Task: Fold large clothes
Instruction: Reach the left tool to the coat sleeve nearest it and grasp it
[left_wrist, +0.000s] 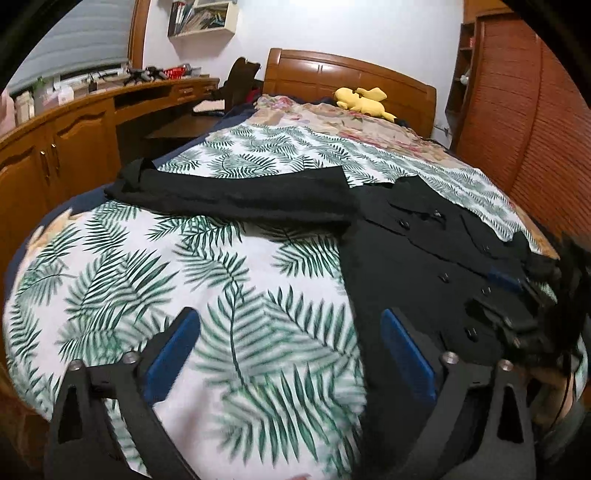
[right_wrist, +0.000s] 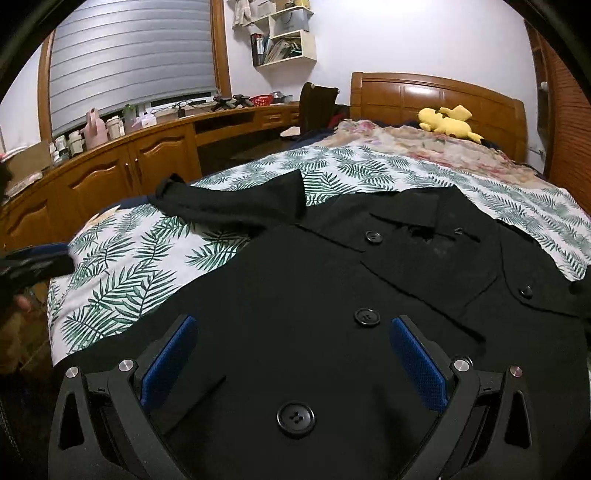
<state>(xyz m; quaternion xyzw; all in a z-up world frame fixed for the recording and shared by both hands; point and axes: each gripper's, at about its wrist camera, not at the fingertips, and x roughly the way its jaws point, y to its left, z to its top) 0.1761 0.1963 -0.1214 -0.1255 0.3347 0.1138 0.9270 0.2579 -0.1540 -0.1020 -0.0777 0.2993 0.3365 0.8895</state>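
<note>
Left gripper (left_wrist: 290, 354) wide, empty, over bare leaf-print bedspread (left_wrist: 155, 266); black coat (right_wrist: 303, 280) edge just right. Right gripper (right_wrist: 293, 360) wide, empty, above coat front.

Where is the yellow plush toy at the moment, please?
The yellow plush toy lies at the far end of the bed, against the wooden headboard, right of centre in both wrist views.

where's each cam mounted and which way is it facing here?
Left wrist: on the left gripper, looking down the bed toward the headboard; open fingers, sleeve ahead.
Right wrist: on the right gripper, same heading, over the black coat; open fingers.
Shared: coat, yellow plush, leaf-print sheet; each view catches the other gripper at its edge.
</note>
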